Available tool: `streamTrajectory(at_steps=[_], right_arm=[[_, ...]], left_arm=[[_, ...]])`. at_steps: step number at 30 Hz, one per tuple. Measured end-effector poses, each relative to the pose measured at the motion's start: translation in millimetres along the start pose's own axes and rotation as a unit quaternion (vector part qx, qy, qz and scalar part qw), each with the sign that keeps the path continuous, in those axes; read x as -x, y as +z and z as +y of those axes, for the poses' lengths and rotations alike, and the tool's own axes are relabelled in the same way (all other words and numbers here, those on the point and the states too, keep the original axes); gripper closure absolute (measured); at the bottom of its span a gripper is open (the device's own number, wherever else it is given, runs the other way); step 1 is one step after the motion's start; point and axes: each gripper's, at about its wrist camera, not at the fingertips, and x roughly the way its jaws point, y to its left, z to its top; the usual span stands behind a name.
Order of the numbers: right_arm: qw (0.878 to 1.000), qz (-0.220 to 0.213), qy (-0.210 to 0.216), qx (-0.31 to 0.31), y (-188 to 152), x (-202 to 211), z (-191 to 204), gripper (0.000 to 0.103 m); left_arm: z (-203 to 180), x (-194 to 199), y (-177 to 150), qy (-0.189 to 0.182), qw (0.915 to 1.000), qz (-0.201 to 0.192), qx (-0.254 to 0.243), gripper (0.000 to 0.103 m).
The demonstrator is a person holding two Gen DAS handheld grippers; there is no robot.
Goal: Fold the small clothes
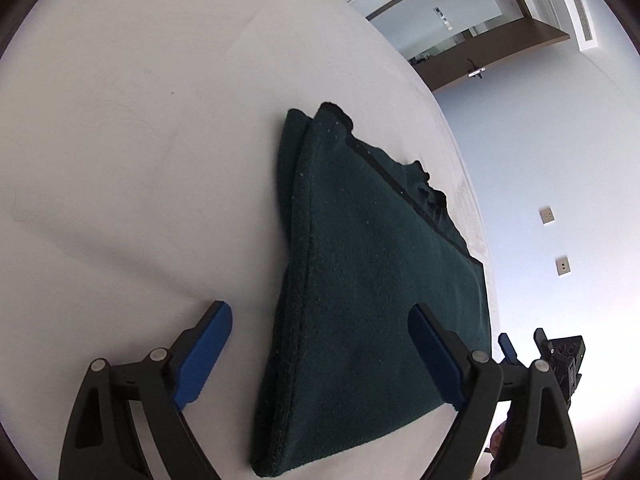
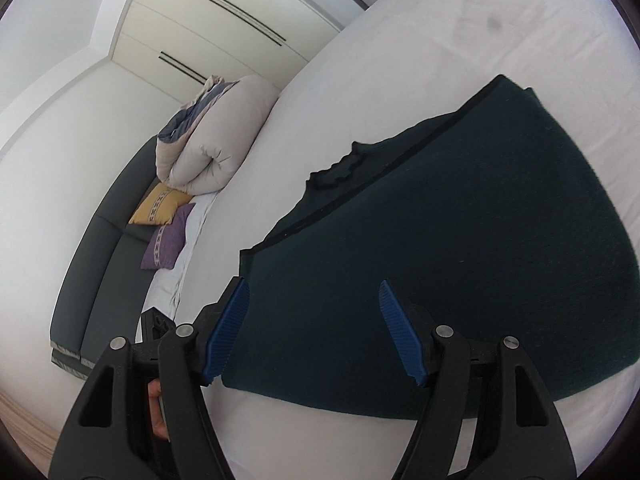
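1. Garment point(image 1: 360, 280) of dark green knit is lying folded on the white bed point(image 1: 140, 120), near the mattress edge closest to the grippers, with a black-trimmed edge running diagonally across its top layer.
2. Bed sheet is offering wide bare room beyond the garment and to its left in the left wrist view; on the other side the mattress edge is running close by, so there is little spare margin there.
3. Rolled duvet point(image 2: 212, 136) and two cushions point(image 2: 164, 220) are sitting well apart at the head end (no obstacle to the work).
4. Left gripper point(image 1: 320, 352) is hovering with jaws spread wide, one finger over bare sheet and one over the cloth, nothing pinched.
5. Right gripper point(image 2: 316, 332) is likewise standing with jaws spread above the near hem, holding nothing.
6. Judging from this, one fold is looking finished and released; the next move is probably calling for fresh pinches on the near corners, lifting both layers together and folding away from the mattress edge.
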Motion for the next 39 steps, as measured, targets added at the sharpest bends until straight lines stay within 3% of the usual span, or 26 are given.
streamTrajectory(at_steps=[3,7,10,12,13,17,23,27,33,39], right_arm=[[1.000,0.016,0.011,0.013,-8,-8,20,0.036],[0.999,0.035,0.018,0.030,-12,-14,38,0.036],[0.998,0.054,0.029,0.032,-11,-24,49,0.036],[0.996,0.071,0.033,0.035,-8,-40,58,0.036],[0.996,0.079,0.035,0.037,-7,-47,62,0.036],[0.991,0.123,0.053,0.031,-4,-89,77,0.036],[0.978,0.194,0.075,0.002,-7,-163,85,0.036],[0.973,0.223,0.045,-0.023,-17,-205,62,0.038],[0.976,0.199,0.082,-0.024,-16,-203,54,0.039],[0.979,0.155,0.119,-0.054,13,-153,28,0.038]], left_arm=[[4,-2,-1,-0.027,0.9989,0.034,0.020,0.016],[0,-5,-7,-0.026,0.9975,0.061,0.023,0.020],[7,-6,-10,-0.055,0.9943,0.069,0.059,0.030],[13,-11,-13,-0.077,0.9905,0.074,0.087,0.048],[15,-13,-14,-0.079,0.9900,0.075,0.090,0.052],[26,-15,-18,-0.087,0.9886,0.052,0.111,0.088],[30,-13,-25,-0.105,0.9873,0.025,0.117,0.091],[25,-8,-25,-0.104,0.9885,0.018,0.108,0.091],[-5,4,-21,-0.089,0.9931,0.005,0.075,0.092],[-81,7,-16,-0.067,0.9977,-0.002,0.000,0.092]])
